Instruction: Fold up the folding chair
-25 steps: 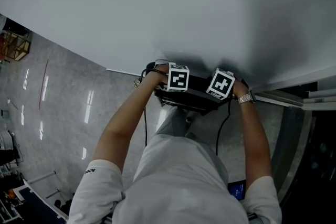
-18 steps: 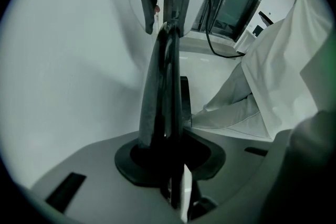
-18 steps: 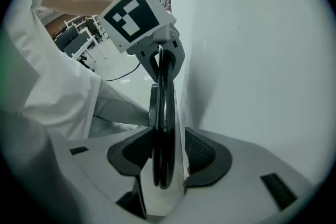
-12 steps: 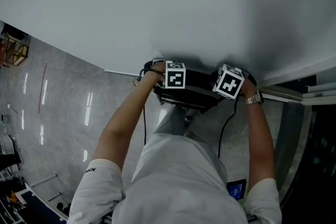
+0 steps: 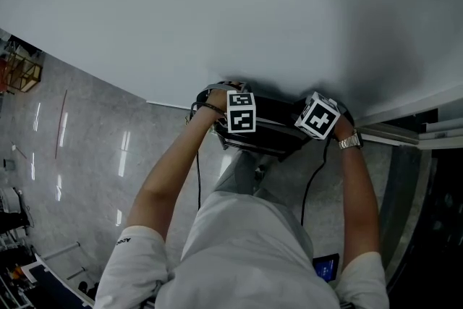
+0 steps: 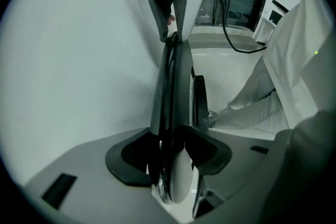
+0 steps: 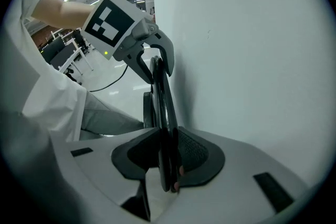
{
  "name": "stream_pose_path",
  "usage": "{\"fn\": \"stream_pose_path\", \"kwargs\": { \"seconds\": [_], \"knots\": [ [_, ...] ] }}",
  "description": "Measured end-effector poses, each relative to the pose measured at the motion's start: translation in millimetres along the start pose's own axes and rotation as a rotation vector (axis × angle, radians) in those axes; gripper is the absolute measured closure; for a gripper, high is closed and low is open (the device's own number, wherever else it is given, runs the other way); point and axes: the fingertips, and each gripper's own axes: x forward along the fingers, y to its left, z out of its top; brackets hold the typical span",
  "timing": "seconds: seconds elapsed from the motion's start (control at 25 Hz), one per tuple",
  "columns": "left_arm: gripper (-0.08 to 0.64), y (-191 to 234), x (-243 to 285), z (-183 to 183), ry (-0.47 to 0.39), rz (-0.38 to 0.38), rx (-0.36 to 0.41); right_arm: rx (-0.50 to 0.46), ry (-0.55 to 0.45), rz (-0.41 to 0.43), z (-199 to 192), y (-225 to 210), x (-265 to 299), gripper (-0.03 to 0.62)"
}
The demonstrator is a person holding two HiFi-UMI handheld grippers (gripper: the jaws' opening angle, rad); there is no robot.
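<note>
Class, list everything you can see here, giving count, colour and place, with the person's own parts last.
chair: one, black, folded, beside the wall
wall: one, white, ahead
floor: one, grey, left
cables: two, black, one under each arm
watch: one, silver, right wrist
shirt: one, white, bottom centre
left gripper: one, grey, chair between jaws that have just been opening
right gripper: one, grey, jaws just closed on the chair

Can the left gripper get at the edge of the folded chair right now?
Probably yes: the folded chair's edge stands between the jaws of the left gripper, which have just been opening. The white wall is close beside it but leaves that edge free.
</note>
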Motion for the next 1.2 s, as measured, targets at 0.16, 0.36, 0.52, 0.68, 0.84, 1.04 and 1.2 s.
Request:
{"fn": "stream_pose_path", "kwargs": {
  "seconds": [0.16, 0.36, 0.52, 0.68, 0.84, 1.04, 1.2],
  "knots": [
    [0.370, 12, -3, -1, 0.006, 0.056, -0.036, 0.048, -0.059, -0.058, 2, -9, -1, 0.486],
    [0.370, 27, -21, -1, -0.037, 0.084, -0.088, 0.071, -0.054, -0.122, 3, -23, 1, 0.486],
    [0.370, 26, -27, -5, -0.024, 0.105, -0.074, 0.118, -0.046, -0.133, 6, -25, 5, 0.485],
    [0.370, 24, -33, 0, -0.059, 0.102, -0.094, 0.170, -0.055, -0.218, 5, -38, 7, 0.485],
    [0.370, 10, -29, -1, -0.087, 0.069, -0.128, 0.215, -0.058, -0.336, 4, -50, 8, 0.486],
    [0.370, -9, -15, -1, -0.108, 0.036, -0.189, 0.263, -0.068, -0.371, 0, -51, 6, 0.486],
    [0.391, -18, -15, -6, -0.137, 0.060, -0.336, 0.288, -0.081, -0.371, 2, -52, 8, 0.485]
  ]
}}
